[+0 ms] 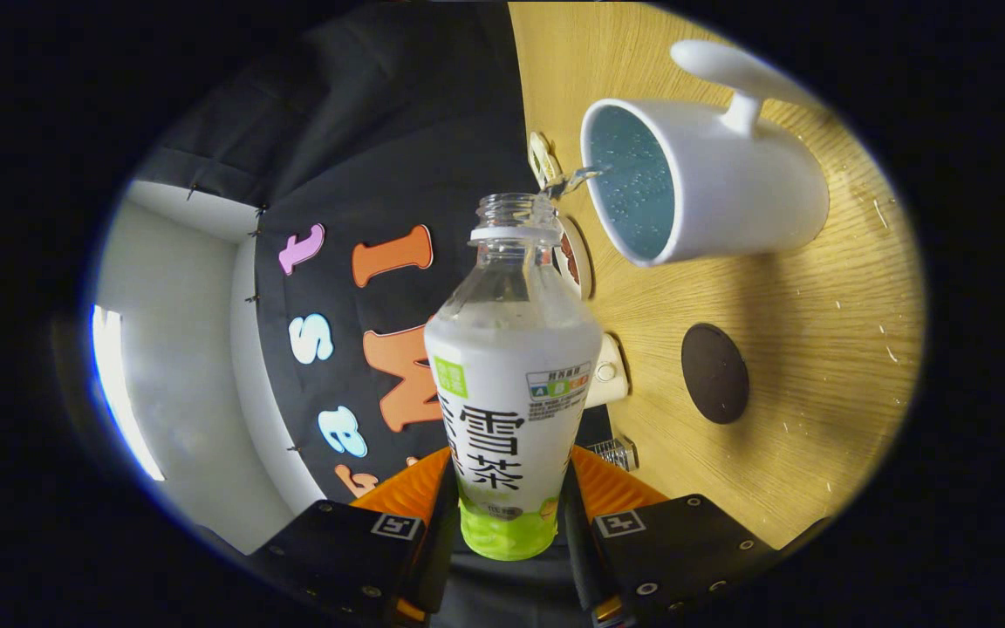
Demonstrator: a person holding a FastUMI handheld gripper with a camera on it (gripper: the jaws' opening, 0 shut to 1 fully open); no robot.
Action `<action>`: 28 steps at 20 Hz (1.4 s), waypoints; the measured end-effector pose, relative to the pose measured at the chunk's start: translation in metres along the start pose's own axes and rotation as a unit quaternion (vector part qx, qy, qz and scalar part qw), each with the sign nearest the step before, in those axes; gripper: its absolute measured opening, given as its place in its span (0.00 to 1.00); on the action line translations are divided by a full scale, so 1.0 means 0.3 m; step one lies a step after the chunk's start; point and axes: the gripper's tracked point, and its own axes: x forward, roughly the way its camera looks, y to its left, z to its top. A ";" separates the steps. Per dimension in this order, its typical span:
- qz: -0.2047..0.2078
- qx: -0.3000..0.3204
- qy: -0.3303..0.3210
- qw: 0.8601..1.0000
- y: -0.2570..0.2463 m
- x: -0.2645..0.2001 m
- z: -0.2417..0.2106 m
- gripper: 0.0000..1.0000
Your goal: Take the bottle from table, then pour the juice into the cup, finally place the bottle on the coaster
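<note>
We see the wooden surface [816,366] turned on its side beyond the claw. On it stands the white cup [729,187], its open mouth facing the bottle's neck, with liquid and bubbles inside. The bottle [511,384] sits between the claw's fingers, uncapped, its mouth just beside the cup's rim, and a thin clear stream [574,179] runs from it into the cup. Our claw [509,523] is closed on the bottle's lower body, both fingers pressing its sides. The dark round coaster [714,373] lies bare on the surface, near the cup
</note>
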 end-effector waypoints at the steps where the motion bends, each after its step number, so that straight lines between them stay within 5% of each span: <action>1: 0.000 0.003 0.000 1.000 0.006 0.002 0.000 0.58; 28: -0.017 0.103 -0.006 0.995 0.074 0.034 0.016 0.58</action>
